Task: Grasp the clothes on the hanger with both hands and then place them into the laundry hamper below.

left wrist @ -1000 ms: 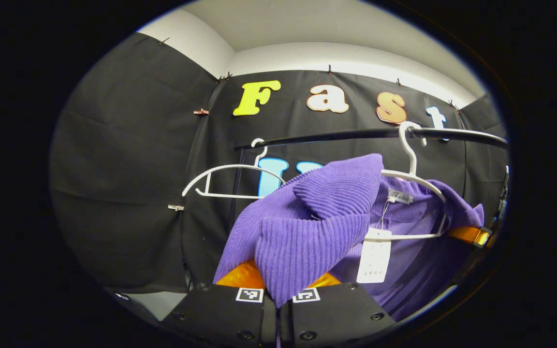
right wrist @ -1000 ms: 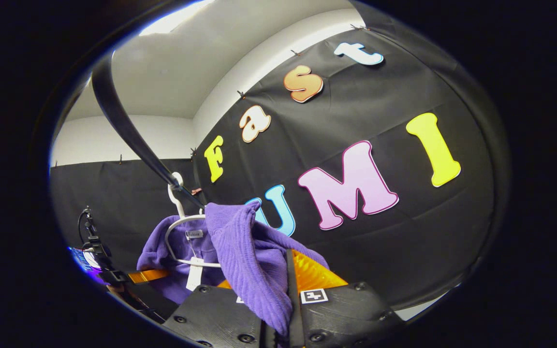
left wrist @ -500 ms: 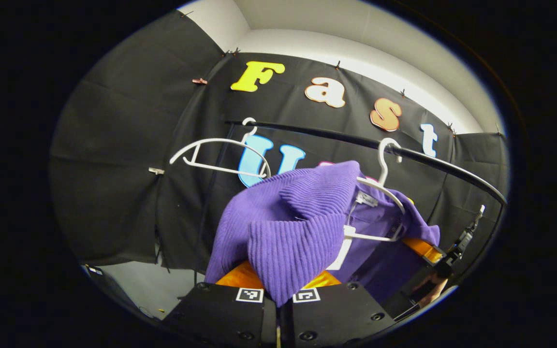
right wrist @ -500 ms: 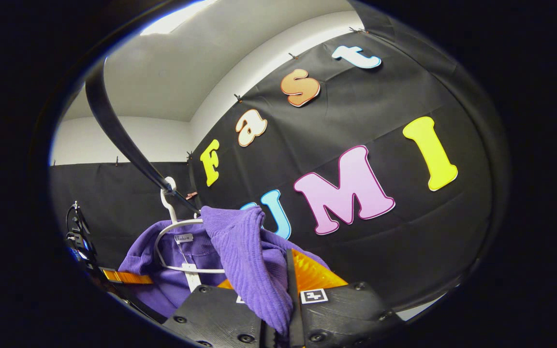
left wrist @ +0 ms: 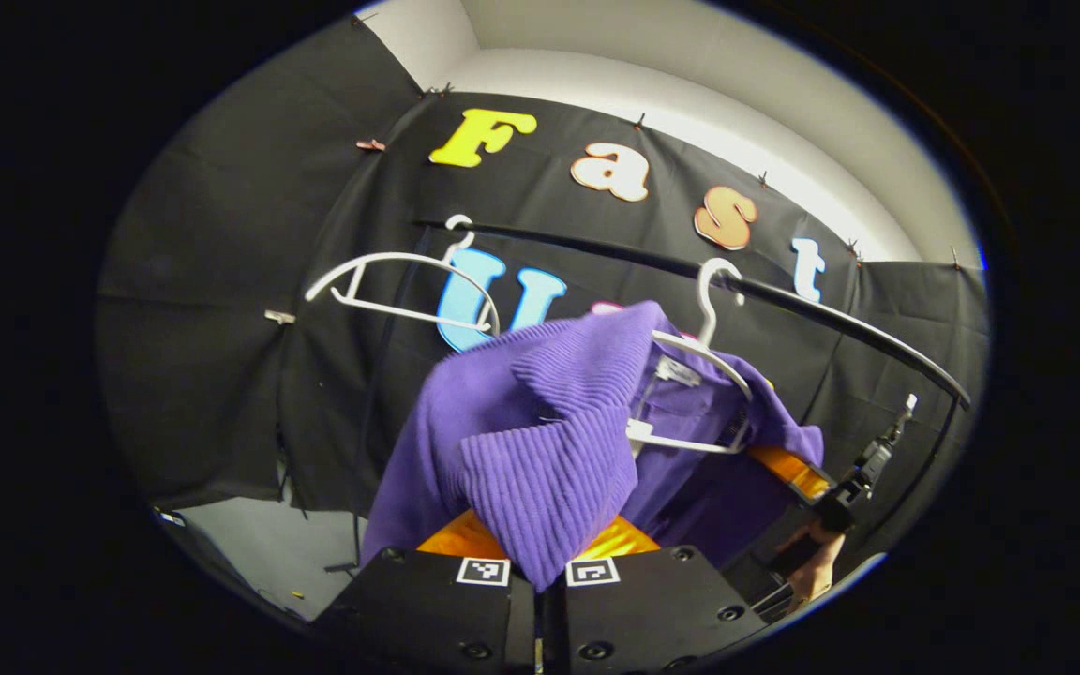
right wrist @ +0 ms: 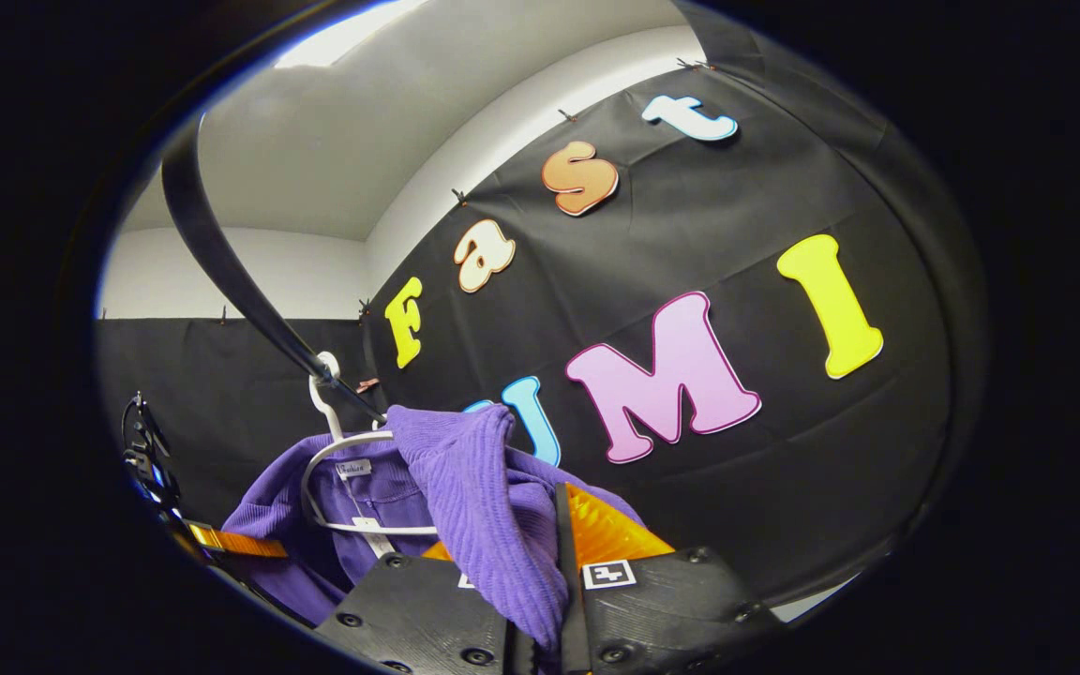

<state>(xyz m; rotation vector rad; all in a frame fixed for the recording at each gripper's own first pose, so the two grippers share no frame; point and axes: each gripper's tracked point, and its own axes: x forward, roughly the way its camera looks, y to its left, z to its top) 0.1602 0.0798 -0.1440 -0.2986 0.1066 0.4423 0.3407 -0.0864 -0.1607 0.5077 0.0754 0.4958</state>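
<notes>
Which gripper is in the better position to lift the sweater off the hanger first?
Left, probably. Both grippers grip the sweater, but the left gripper holds a shoulder already bunched clear of the hanger. The right gripper holds the side nearer the rod.

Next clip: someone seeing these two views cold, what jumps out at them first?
The purple knit garment, bunched in the middle of the left gripper view and draped over a white hanger on the black rail. Both the left gripper and the right gripper are shut on folds of it. A second, bare white hanger hangs further along the rail.
</notes>
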